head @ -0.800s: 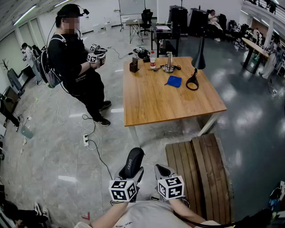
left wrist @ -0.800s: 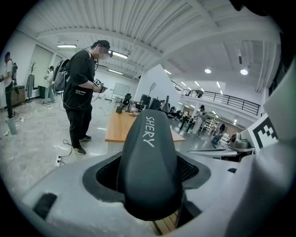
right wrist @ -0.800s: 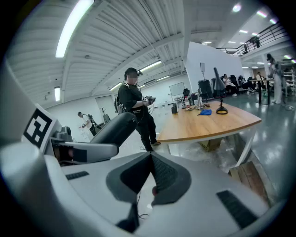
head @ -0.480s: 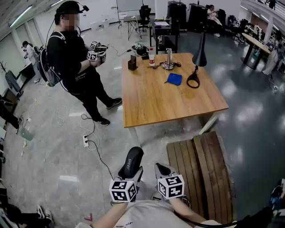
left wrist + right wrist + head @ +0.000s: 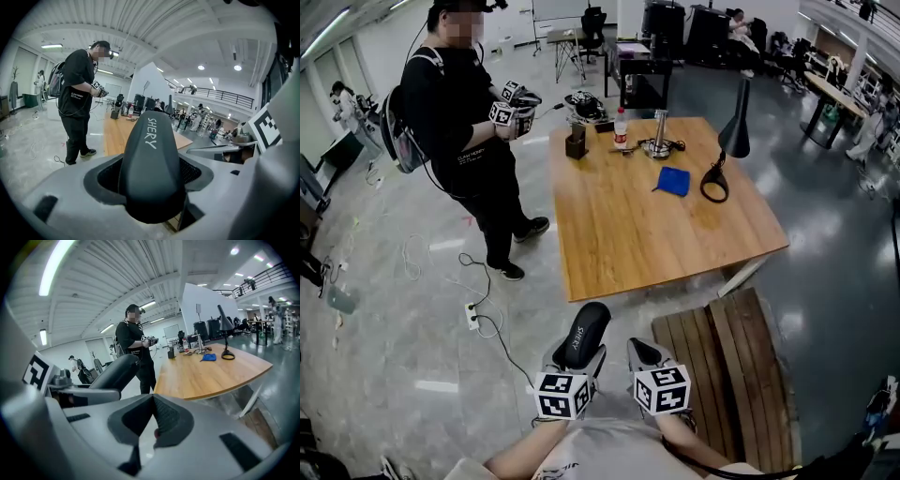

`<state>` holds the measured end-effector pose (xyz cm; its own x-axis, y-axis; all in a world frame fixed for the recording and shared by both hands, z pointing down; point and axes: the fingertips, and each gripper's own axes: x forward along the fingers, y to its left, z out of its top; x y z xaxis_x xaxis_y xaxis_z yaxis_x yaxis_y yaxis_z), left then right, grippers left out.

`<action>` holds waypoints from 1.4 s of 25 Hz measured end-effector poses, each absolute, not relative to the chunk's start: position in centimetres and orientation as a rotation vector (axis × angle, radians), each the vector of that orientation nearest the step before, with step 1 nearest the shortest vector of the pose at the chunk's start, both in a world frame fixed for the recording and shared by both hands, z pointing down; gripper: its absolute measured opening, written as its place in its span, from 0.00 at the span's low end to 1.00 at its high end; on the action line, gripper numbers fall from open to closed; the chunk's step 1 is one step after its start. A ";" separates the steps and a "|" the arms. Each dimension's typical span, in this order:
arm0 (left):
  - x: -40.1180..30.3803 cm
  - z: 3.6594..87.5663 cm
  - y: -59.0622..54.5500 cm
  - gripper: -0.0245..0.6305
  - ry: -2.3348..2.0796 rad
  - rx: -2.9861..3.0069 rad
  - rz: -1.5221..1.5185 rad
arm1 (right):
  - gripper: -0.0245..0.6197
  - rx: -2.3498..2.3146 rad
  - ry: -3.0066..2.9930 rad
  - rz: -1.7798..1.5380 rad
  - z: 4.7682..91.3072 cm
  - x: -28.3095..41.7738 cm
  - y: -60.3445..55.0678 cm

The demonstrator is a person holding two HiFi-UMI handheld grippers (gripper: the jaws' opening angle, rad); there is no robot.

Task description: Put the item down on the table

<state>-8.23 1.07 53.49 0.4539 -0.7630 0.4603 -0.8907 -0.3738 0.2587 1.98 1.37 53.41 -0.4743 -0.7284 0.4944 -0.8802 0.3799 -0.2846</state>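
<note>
The case [image 5: 150, 164] is clamped at its near end between the fingers [image 5: 192, 169] of the left gripper [image 5: 573, 364]. They are spread wide by its body, and a pad is pressed to each flank. The right gripper [image 5: 151, 420] is held just beside it, its fingers brought together with nothing between them.

The case is held in the air over the floor, close in front of the person and well short of the worktop [image 5: 628, 225]. The carrying step is therefore judged to be in hand, and the setting-down is not yet begun.

The long axis of the case is laid along the fingers. Its free, rounded end is pointed forward and away from the person, toward the near edge of the worktop and a little to the right in the head view. White lettering is run along its length (lengthwise on the upper face).

For the next move, the case probably needs to be brought forward past the near edge. It would then be lowered until its underside is borne by the wood, and only then released. The near part of the worktop is seen bare. A cloth [image 5: 673, 181], a lamp [image 5: 733, 131] and a bottle [image 5: 622, 128] are kept to the far end, so a landing spot is likely found without anything being disturbed.

A second person [image 5: 473, 131] is stood at the left side of the worktop.
</note>
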 end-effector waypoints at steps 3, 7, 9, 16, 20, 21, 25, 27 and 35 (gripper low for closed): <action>-9.6 53.1 -1.7 0.55 -1.358 2.270 0.387 | 0.04 1.452 -2.341 0.757 52.9 0.5 -1.3; -10.8 53.1 -4.0 0.55 -1.304 2.263 0.380 | 0.04 1.503 -2.307 0.759 52.3 -0.9 -3.4; -11.2 53.3 -4.9 0.55 -1.295 2.240 0.370 | 0.04 1.506 -2.291 0.753 52.2 -1.2 -4.2; -10.8 53.2 -8.3 0.55 -1.309 2.201 0.346 | 0.04 1.466 -2.279 0.735 52.2 -0.9 -7.8; -10.6 53.1 -10.0 0.55 -1.339 2.188 0.345 | 0.04 1.430 -2.291 0.709 52.1 -0.8 -9.6; -10.5 53.2 -10.5 0.55 -1.344 2.185 0.346 | 0.04 1.427 -2.293 0.701 52.1 -0.8 -10.0; -9.8 53.7 -12.8 0.55 -1.358 2.182 0.348 | 0.04 1.424 -2.282 0.711 53.0 -0.3 -12.2; -9.6 54.1 -14.3 0.55 -1.368 2.183 0.355 | 0.04 1.430 -2.281 0.719 53.5 -0.2 -13.7; -9.7 60.4 -19.9 0.55 -1.452 2.129 0.433 | 0.04 1.407 -2.248 0.730 58.3 0.3 -19.9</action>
<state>-9.74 -19.92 60.38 0.3730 -0.7603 0.5319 -0.9274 -0.2877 0.2392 0.35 -19.92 58.30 -0.4212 -0.7032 0.5728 -0.9056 0.3610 -0.2227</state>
